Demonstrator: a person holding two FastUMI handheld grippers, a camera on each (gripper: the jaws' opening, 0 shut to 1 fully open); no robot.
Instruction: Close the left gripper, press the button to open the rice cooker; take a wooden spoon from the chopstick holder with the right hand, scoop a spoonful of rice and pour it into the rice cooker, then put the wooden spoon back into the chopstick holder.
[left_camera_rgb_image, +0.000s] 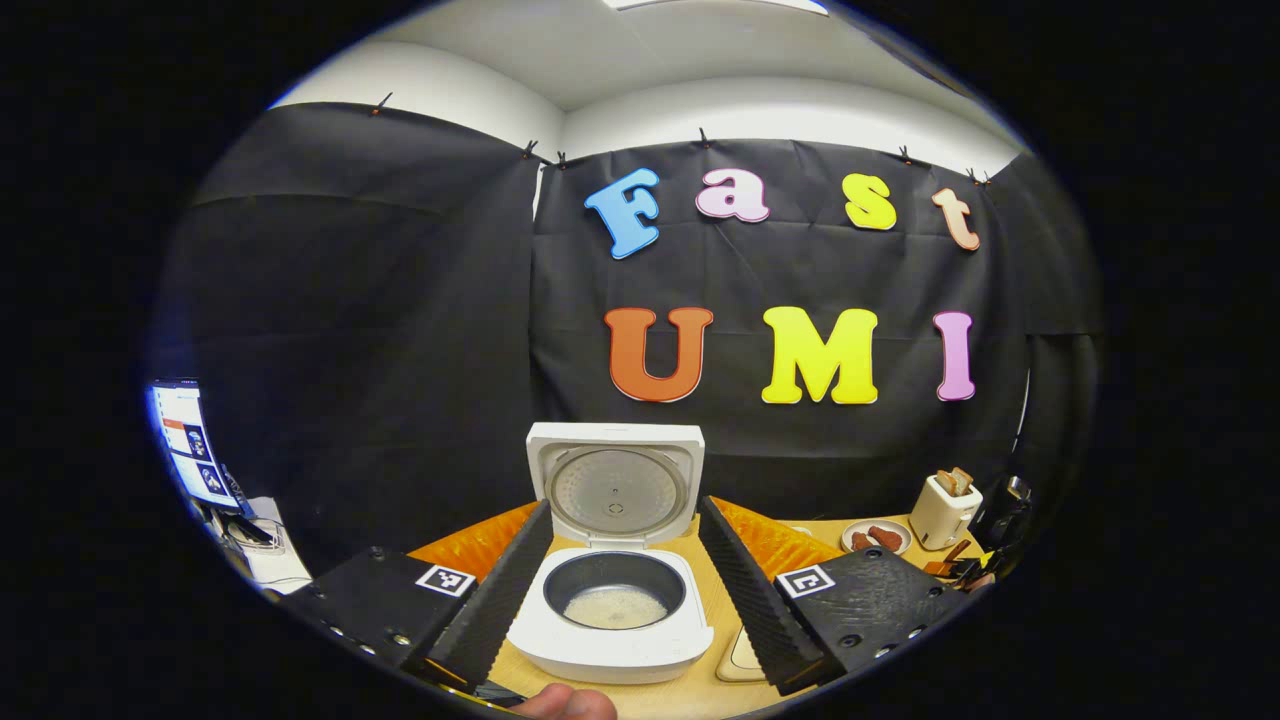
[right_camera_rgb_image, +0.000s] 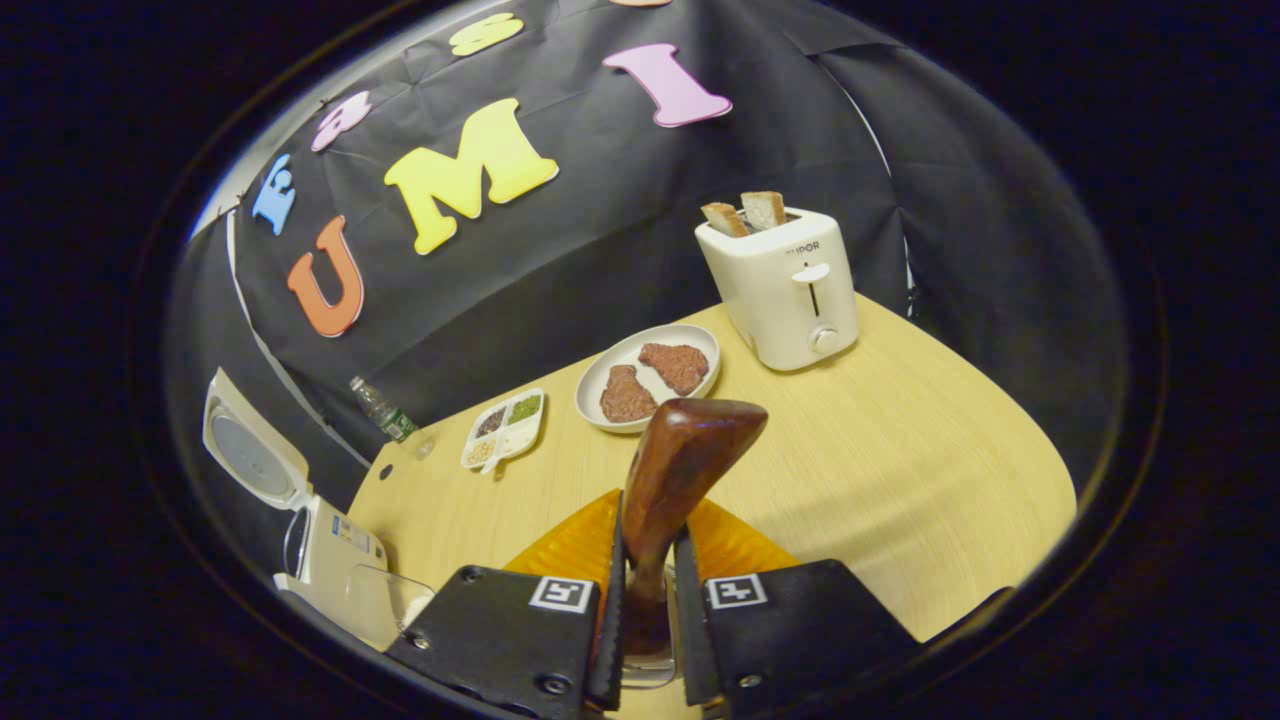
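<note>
Right gripper view: tool (right_camera_rgb_image: 645, 600) hides wooden spoon (right_camera_rgb_image: 680, 470) base.

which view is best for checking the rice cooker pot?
The left gripper view. It looks straight into the open rice cooker, lid up, with rice lying in the bottom of the dark pot, framed between the open left gripper fingers. The right gripper view catches the cooker side-on at its left edge, pot interior hidden.

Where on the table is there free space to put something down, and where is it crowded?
The widest bare patch of table lies in front of and right of the toaster. A smaller patch lies between the seasoning tray and the rice cooker. It is crowded where the plate of meat sits between tray and toaster.
</note>
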